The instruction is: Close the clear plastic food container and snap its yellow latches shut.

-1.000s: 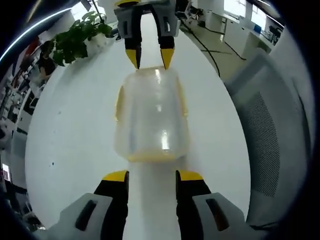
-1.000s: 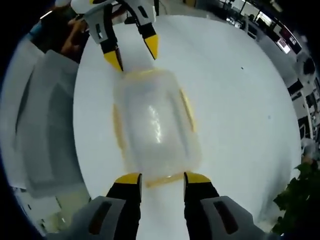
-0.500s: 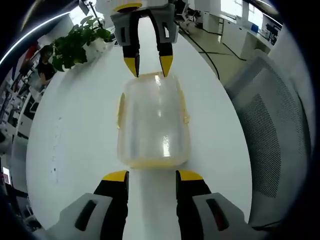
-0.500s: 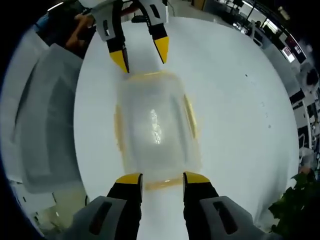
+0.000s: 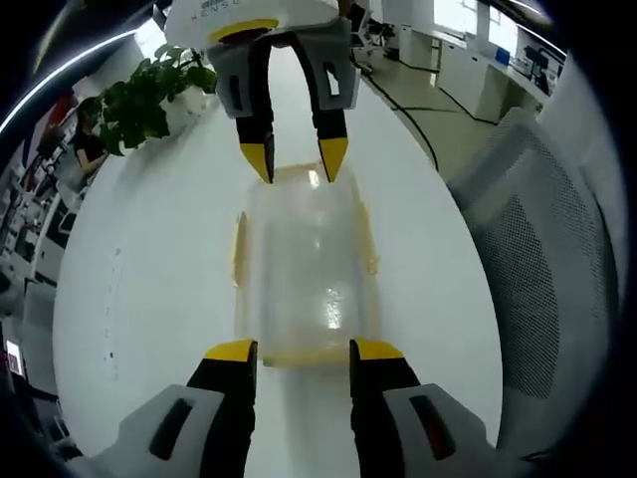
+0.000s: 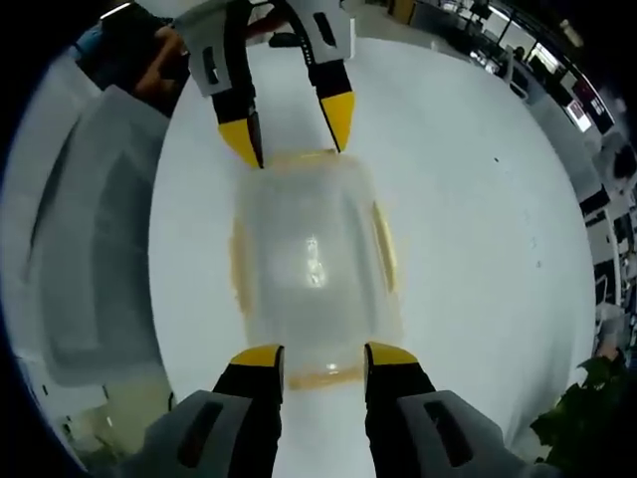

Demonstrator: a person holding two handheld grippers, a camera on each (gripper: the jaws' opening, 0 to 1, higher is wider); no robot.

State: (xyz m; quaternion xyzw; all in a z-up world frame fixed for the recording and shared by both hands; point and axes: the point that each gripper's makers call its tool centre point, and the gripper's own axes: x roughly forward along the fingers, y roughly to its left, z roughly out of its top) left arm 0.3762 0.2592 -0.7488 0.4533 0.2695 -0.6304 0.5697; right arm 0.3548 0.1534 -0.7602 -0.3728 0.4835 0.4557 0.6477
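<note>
Two views, one entry per view.

Left gripper view:
- Left gripper (image 5: 301,349): jaws parted, gripping nothing; yellow tips stand at the near short end of the container, on either side of its yellow edge, contact not certain.
- Clear plastic food container (image 5: 304,264): rests lid-on at mid white table (image 5: 149,289), long axis running between the two tools.
- Right gripper (image 5: 295,159): comes in from the far side, jaws open, tips over the far short end.
- Side latches (image 5: 240,244): yellow strips along the long sides; whether snapped is unclear.
- Surroundings: potted plant (image 5: 139,95) at the far edge, mesh chair (image 5: 542,269) beside the table.
- Reason for placement: judged as bracing both ends so the end latches can be pressed down together.
- Change from earlier: right gripper has come lower onto the far end; near end now reaches the left tips.

Right gripper view:
- Right gripper (image 6: 324,354): jaws apart, empty, tips at the near end latch (image 6: 323,376).
- Left gripper (image 6: 294,127): opposite, open, tips at the far rim.
- Container (image 6: 314,264): centred between both tools.
- Change from earlier: both tools have closed in on the ends.
</note>
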